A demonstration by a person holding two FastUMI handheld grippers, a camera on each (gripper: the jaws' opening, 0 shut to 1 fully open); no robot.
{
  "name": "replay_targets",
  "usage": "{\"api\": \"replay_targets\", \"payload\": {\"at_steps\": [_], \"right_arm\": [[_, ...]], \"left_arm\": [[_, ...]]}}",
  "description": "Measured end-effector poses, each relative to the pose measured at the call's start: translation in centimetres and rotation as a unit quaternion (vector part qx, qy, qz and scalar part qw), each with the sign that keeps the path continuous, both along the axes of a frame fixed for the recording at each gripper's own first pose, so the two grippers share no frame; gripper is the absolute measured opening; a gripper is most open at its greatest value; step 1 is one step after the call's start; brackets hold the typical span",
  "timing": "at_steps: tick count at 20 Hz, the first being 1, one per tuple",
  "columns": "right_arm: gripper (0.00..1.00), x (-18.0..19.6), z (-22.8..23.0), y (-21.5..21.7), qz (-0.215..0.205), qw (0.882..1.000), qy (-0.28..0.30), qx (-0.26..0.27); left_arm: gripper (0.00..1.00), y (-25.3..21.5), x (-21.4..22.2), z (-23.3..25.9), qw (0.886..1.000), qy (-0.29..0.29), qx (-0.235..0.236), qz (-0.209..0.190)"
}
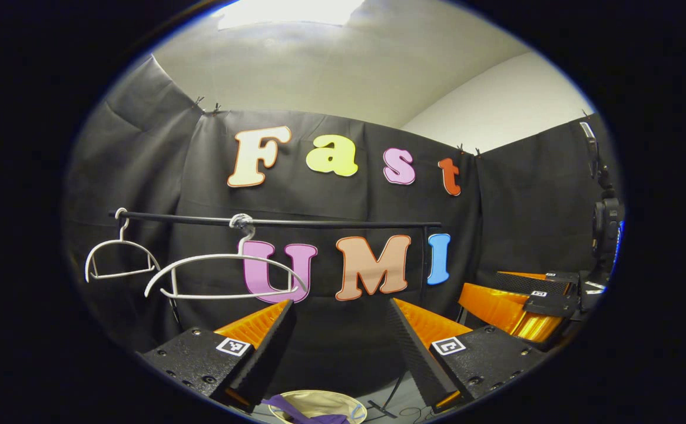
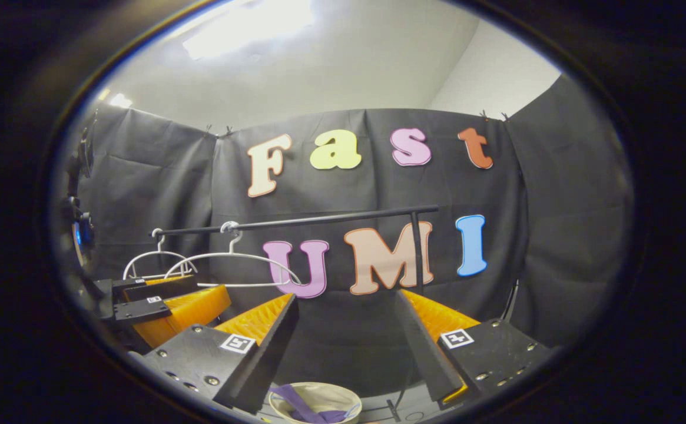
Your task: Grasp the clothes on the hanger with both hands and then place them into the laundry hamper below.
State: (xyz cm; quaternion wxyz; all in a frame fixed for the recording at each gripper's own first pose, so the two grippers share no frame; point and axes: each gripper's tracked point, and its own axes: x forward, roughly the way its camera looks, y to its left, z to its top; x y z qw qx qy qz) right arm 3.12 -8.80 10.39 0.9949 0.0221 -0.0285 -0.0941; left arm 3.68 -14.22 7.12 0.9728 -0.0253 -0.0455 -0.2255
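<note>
Hanging bare on the rail (image 1: 331, 223) are 2 white hangers (image 1: 225, 275); no garment is on either, and a purple cloth (image 1: 313, 417) already lies in the pale laundry hamper (image 1: 343, 401) low between the fingers, so the clothes look to be in the hamper and the task judged nearly or fully done.

Risk from here, as a judgement: the purple cloth seems to drape toward the hamper's rim, so a careless sweep of a claw past it could drag the fabric back out; a claw lifting upward could also catch the nearer hanger and knock it off the rail, since it sits just above and ahead of the left claw.

The left claw (image 1: 343, 341) is spread wide, nothing between its fingers, pointing level toward the wall with the hamper below it; the right claw (image 2: 345, 341) is likewise spread and empty, held beside the other at about the same height; in the left gripper view the right one shows at the right edge, near but not touching.
</note>
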Motion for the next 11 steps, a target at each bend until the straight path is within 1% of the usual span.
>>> {"api": "replay_targets", "payload": {"at_steps": [1, 2, 3, 4, 5, 6, 7, 8, 9, 10, 11], "right_arm": [[0.98, -0.4, -0.1, -0.5, -0.001, 1.000, 0.001, -0.002], [0.98, -0.7, -0.1, -1.0, -0.002, 1.000, 0.001, -0.005], [0.98, -0.9, 0.1, -1.5, -0.004, 1.000, 0.000, -0.006], [1.00, -1.1, 0.1, -1.9, -0.004, 1.000, 0.001, -0.007], [0.98, -1.4, 0.0, -2.3, -0.004, 1.000, 0.002, -0.007], [0.98, -1.4, 0.1, -2.7, -0.003, 1.000, 0.002, -0.006], [0.98, -1.6, 0.1, -3.1, -0.002, 1.000, 0.002, -0.006], [0.98, -1.7, 0.1, -3.5, -0.002, 1.000, 0.001, -0.005], [0.98, -1.9, 0.3, -4.0, -0.003, 1.000, 0.000, -0.005], [0.98, -2.0, 0.3, -4.6, -0.004, 1.000, -0.002, -0.005], [0.98, -2.2, 0.3, -5.2, -0.006, 1.000, -0.003, -0.005]], "left_arm": [[0.96, -0.4, 0.0, 0.1, 1.000, -0.001, 0.000, 0.000], [0.93, -0.8, -0.1, 0.1, 1.000, -0.002, -0.001, 0.000], [0.96, -1.3, -0.2, 0.1, 1.000, -0.001, -0.001, 0.000], [0.93, -1.7, -0.3, 0.0, 1.000, -0.001, 0.000, 0.000], [0.96, -2.2, -0.4, 0.1, 1.000, -0.001, 0.002, 0.001], [0.96, -2.6, -0.6, 0.0, 1.000, -0.001, 0.004, 0.002], [0.93, -3.0, -0.7, 0.0, 1.000, -0.001, 0.005, 0.004], [0.96, -3.4, -0.8, 0.0, 1.000, -0.002, 0.006, 0.005], [0.96, -3.8, -0.8, 0.0, 1.000, -0.002, 0.008, 0.006], [0.94, -4.3, -0.9, -0.1, 1.000, -0.002, 0.010, 0.009], [0.96, -4.6, -0.9, -0.2, 1.000, -0.003, 0.012, 0.012]]}}
